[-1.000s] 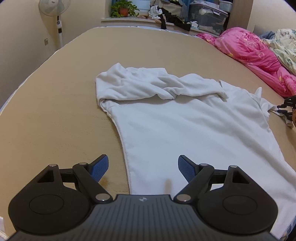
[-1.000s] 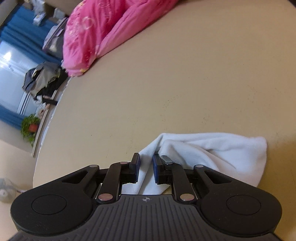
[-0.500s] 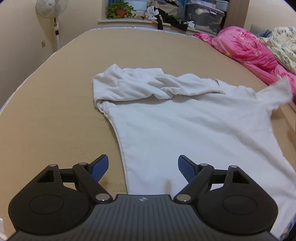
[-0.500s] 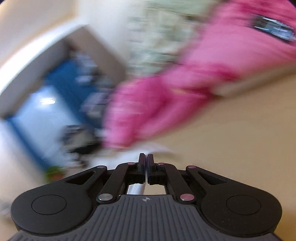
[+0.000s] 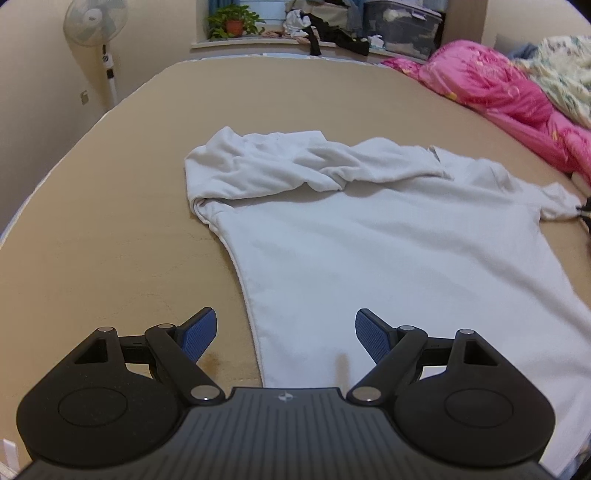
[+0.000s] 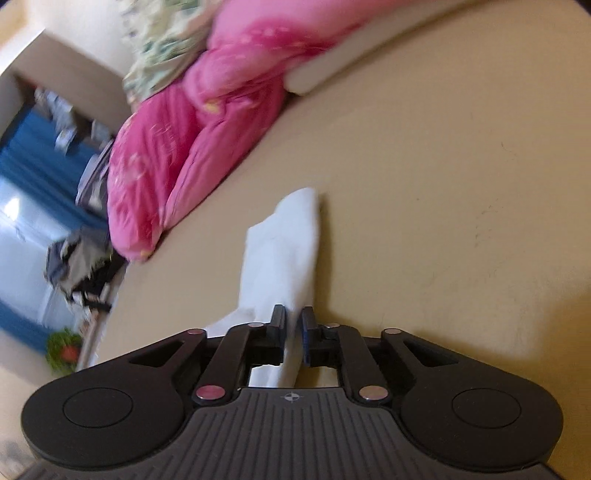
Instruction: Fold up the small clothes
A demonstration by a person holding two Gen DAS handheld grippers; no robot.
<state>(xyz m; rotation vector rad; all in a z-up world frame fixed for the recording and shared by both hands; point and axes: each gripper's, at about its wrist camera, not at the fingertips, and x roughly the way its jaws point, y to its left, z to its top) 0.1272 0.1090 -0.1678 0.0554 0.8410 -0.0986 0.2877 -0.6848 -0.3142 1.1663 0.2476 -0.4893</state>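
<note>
Room: tan bed [image 5: 140, 229] fills most of both views; a fan [image 5: 96, 27] stands at the upper left of my left view, a sill with a plant [image 5: 232, 23] and a bin [image 5: 402, 27] runs along the top.
Bedding: pink quilt [image 5: 495, 88] lies at the upper right of my left view, with a floral quilt [image 5: 565, 70] behind it; in my right view the pink one sits upper left, blurred.
Shirt: white shirt [image 5: 369, 251] lies spread in the middle of my left view, body flat, hem toward the bottom of the frame.
Folded part: one sleeve [image 5: 295, 162] is laid across the top of the shirt, rumpled.
Other sleeve: it [image 6: 284, 251] stretches out at the right edge of my left view; in my right view it runs as a narrow white strip from mid-frame down into my tongs.
Left tongs: mine [image 5: 283, 334] are released, blue pads wide apart over the shirt's lower left edge, touching nothing that I can see.
Right tongs: mine [image 6: 293, 334] have just been opening a little from a tight clench; the sleeve cloth sits between the pads, which stand nearly together. Whether they press on the cloth I cannot tell.
Blur: my right view is smeared toward its upper left.
</note>
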